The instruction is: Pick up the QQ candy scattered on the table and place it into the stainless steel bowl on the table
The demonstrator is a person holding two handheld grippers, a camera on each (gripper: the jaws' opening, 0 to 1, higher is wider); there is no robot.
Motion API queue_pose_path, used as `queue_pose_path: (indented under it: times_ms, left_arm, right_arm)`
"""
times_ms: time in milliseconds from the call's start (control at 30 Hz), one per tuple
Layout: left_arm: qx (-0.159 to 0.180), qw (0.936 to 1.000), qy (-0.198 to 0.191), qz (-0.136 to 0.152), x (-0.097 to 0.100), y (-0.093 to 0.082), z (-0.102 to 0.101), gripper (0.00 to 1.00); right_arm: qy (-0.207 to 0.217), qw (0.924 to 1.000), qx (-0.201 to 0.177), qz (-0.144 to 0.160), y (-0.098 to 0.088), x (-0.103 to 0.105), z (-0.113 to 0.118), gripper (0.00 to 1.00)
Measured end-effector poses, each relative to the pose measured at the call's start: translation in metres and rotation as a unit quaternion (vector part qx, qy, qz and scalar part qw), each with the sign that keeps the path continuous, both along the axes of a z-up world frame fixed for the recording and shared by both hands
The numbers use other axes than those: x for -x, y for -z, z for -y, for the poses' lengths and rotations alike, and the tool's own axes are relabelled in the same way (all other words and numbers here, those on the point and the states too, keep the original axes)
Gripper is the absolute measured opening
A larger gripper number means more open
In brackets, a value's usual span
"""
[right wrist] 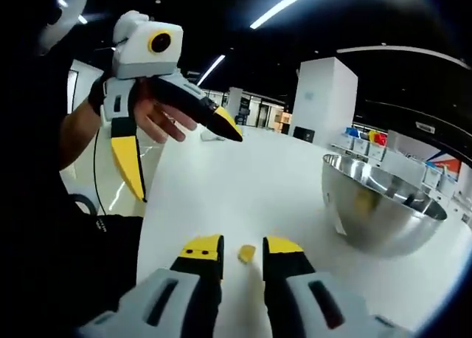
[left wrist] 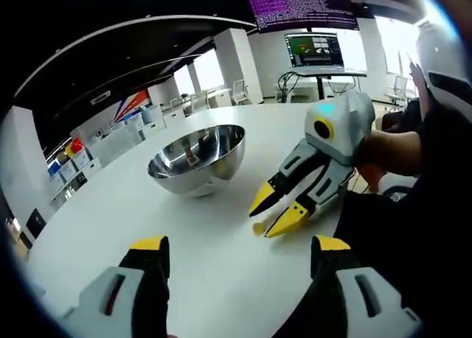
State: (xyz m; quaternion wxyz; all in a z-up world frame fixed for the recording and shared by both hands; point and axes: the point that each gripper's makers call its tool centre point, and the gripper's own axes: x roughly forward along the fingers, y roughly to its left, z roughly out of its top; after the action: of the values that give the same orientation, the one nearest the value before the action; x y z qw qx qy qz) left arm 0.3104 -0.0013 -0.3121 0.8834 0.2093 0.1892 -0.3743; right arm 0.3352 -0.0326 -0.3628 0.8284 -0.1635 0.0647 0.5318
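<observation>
In the left gripper view, we see the left gripper at the near edge of the white table, its yellow-tipped jaws spread wide with only bare tabletop between them. The stainless steel bowl stands upright on the table beyond the left jaw, in the middle distance. To the right of the bowl, the right gripper comes in from the right, held by a hand; its jaws point down at the table and stand a little apart. A small yellow QQ candy lies on the table just beside those tips. Two lit monitors stand far behind the table.

In the right gripper view, we see the right gripper low over the table, its jaws narrowly apart. The QQ candy lies on the table between the tips; we cannot tell whether they touch it. The bowl stands to the right, with a yellow piece visible inside. The left gripper hangs above the table at upper left, held by a hand, jaws spread wide and holding nothing.
</observation>
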Motion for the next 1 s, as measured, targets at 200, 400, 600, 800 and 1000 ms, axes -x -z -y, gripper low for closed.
queue_pose_path:
  times_ms: [200, 400, 600, 800, 1000]
  left_arm:
    - [0.0, 1.0, 0.002, -0.001, 0.0, 0.001, 0.001, 0.78]
    - [-0.001, 1.0, 0.001, -0.002, 0.0, 0.001, -0.001, 0.78]
    - [0.0, 1.0, 0.001, -0.004, 0.0, 0.004, 0.0, 0.78]
    - [-0.001, 1.0, 0.002, -0.005, -0.001, 0.005, 0.0, 0.77]
    - [0.0, 1.0, 0.003, -0.005, -0.001, 0.005, 0.0, 0.77]
  right_arm:
    - [0.007, 0.9999, -0.009, -0.007, 0.001, -0.003, -0.003, 0.18]
    - [0.015, 0.9999, 0.004, -0.001, 0.005, -0.006, -0.003, 0.15]
    - [0.014, 0.9999, 0.008, 0.0, 0.008, -0.005, -0.004, 0.13]
    - [0.017, 0.9998, 0.013, -0.001, 0.011, -0.007, -0.002, 0.11]
    - [0.016, 0.9998, 0.013, 0.002, 0.012, -0.006, -0.004, 0.11]
